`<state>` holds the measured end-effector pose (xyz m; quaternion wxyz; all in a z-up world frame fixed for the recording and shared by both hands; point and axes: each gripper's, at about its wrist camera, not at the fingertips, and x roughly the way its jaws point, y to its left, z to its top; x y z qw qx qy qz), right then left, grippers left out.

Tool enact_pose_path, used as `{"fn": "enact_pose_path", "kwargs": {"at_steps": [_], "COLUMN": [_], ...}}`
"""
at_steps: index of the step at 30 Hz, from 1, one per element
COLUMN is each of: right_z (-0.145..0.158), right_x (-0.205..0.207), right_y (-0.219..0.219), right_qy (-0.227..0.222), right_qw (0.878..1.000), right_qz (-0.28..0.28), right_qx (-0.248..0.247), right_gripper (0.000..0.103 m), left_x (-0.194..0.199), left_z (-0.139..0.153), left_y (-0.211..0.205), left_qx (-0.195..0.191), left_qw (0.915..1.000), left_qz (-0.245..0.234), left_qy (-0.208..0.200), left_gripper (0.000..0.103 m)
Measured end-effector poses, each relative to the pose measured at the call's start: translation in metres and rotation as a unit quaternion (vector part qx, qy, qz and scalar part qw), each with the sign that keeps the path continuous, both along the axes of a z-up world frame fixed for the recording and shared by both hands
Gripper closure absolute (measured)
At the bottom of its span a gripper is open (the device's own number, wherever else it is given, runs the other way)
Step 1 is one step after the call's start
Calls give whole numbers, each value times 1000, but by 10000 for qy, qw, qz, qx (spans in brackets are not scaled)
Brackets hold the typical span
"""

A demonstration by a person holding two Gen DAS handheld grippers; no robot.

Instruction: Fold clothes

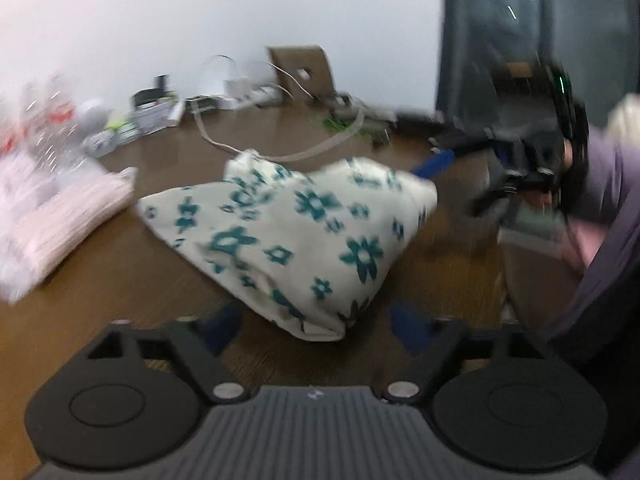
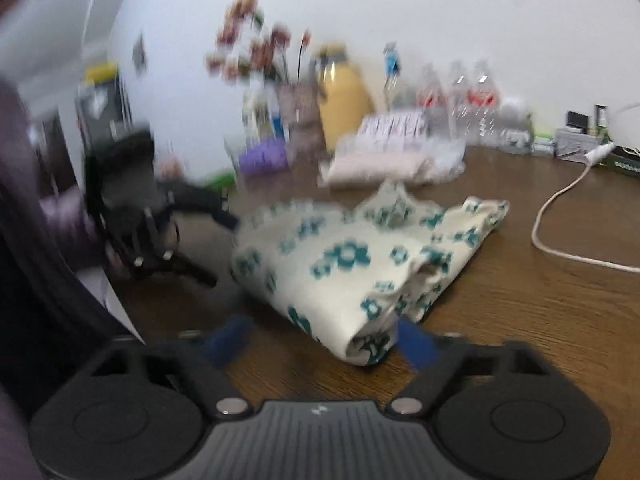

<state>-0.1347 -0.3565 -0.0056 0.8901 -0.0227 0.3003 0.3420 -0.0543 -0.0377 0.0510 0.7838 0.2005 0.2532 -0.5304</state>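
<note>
A cream cloth with teal flowers (image 1: pixel 296 240) lies folded in a thick bundle on the brown wooden table (image 1: pixel 100 300). My left gripper (image 1: pixel 318 330) stands open at the bundle's near corner, its blue fingers (image 1: pixel 224 328) wide on either side and not pressing. In the right wrist view the same cloth (image 2: pixel 352 264) reaches with a corner between the blue fingers of my right gripper (image 2: pixel 322 342), which is open too. Each gripper shows blurred in the other's view: the right gripper (image 1: pixel 464 184) beside the cloth's right edge, the left gripper (image 2: pixel 220 249) at its left edge.
A folded pink knit garment (image 1: pixel 68 220) lies at the far left, with water bottles (image 1: pixel 44 120) behind it. A white cable (image 2: pixel 560 220) loops across the table. A yellow jar (image 2: pixel 344 100), a flower vase (image 2: pixel 296 120) and small clutter line the wall. A purple sleeve (image 1: pixel 612 200) is at the right.
</note>
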Motion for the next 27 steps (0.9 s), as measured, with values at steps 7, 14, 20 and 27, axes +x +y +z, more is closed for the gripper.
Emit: {"fn": "enact_pose_path", "kwargs": {"at_steps": [7, 14, 20, 27], "right_z": [13, 18, 41, 32], "right_x": [2, -6, -5, 28], "right_y": [-23, -16, -27, 4], "right_qy": [-71, 33, -440, -287], "right_qw": [9998, 9991, 9982, 9991], "right_qz": [184, 337, 150, 121], "right_qx": [-38, -244, 384, 294], "right_gripper": [94, 82, 77, 73], "left_x": [0, -1, -3, -5], "left_z": [1, 6, 2, -6], "left_y": [12, 34, 21, -18], "left_qx": [220, -51, -413, 32], "left_qw": [9963, 9943, 9974, 9986], "left_qz": [-820, -1044, -579, -527], "left_qy": [-158, 222, -59, -65], "left_gripper": [99, 96, 22, 36]}}
